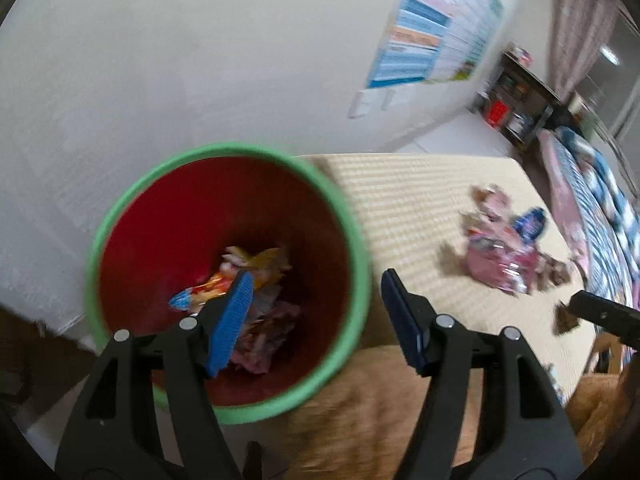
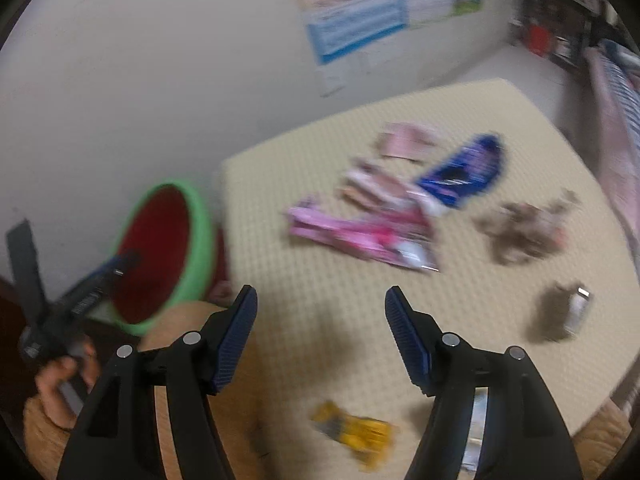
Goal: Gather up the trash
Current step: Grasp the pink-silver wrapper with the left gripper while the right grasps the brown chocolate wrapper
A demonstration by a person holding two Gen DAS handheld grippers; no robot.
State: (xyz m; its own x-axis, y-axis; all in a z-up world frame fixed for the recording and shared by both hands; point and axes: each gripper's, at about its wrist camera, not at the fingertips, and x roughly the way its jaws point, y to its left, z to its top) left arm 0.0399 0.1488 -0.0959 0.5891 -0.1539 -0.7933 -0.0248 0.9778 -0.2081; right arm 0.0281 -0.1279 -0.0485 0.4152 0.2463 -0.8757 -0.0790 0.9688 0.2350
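Note:
A red bin with a green rim (image 1: 228, 152) stands beside the cream mat; several wrappers (image 1: 248, 280) lie in its bottom. My left gripper (image 1: 316, 284) is open and empty, over the bin's right edge. It also shows in the right wrist view (image 2: 116, 264) at the bin (image 2: 204, 232). My right gripper (image 2: 320, 300) is open and empty above the mat (image 2: 360, 300). On the mat lie a pink wrapper (image 2: 360, 236), a blue wrapper (image 2: 464, 168), a brown crumpled piece (image 2: 524, 228), a dark small packet (image 2: 564, 308) and a yellow wrapper (image 2: 356, 432) close below the gripper.
A white wall with a poster (image 2: 356, 8) stands behind the bin and mat. A dark shelf (image 1: 516, 100) and patterned bedding (image 1: 592, 208) lie to the far right. The right gripper's tip (image 1: 600, 312) shows at the right of the left wrist view.

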